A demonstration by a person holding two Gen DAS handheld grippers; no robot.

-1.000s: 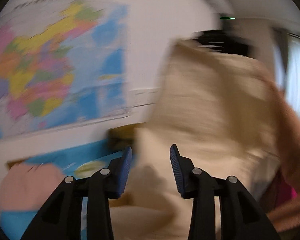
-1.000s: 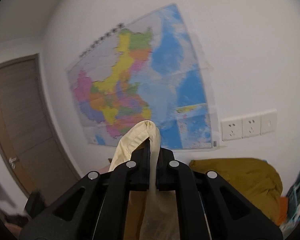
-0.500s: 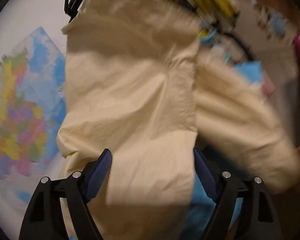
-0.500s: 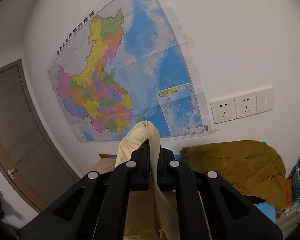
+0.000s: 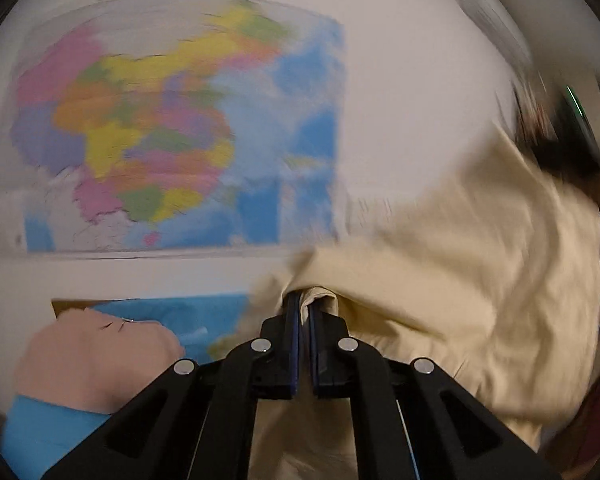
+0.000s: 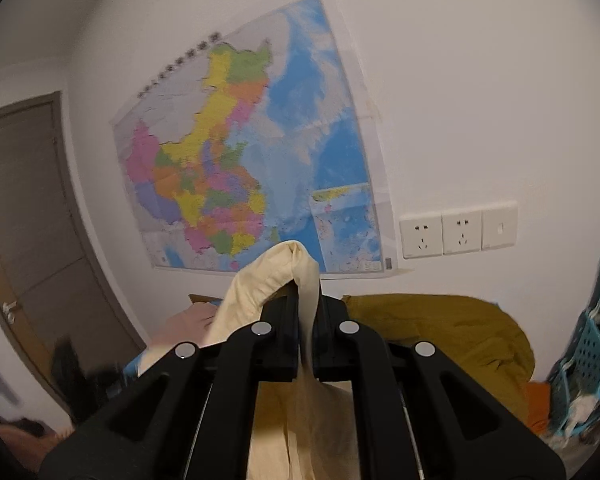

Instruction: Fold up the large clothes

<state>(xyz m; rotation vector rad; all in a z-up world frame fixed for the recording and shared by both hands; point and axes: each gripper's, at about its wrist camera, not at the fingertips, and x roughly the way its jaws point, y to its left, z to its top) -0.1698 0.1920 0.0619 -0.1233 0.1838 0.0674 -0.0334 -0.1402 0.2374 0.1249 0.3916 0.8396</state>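
A large cream garment (image 5: 460, 264) hangs in the air between the two grippers. My left gripper (image 5: 305, 304) is shut on a bunched edge of it; the cloth spreads to the right and up toward a dark blurred shape at the far right. My right gripper (image 6: 306, 300) is shut on another fold of the cream garment (image 6: 276, 276), which loops over the fingertips and hangs below the fingers. Both grippers are held up and point at the wall.
A coloured map (image 6: 252, 160) hangs on the white wall, with wall sockets (image 6: 458, 230) to its right. A mustard garment (image 6: 440, 332) lies below. A pink garment (image 5: 96, 356) lies on blue cloth at left. A blue perforated basket (image 6: 588, 344) stands right, a door (image 6: 24, 240) left.
My left gripper was open in front of the cream garment and has closed on its edge. The right gripper kept its hold and shifted slightly.
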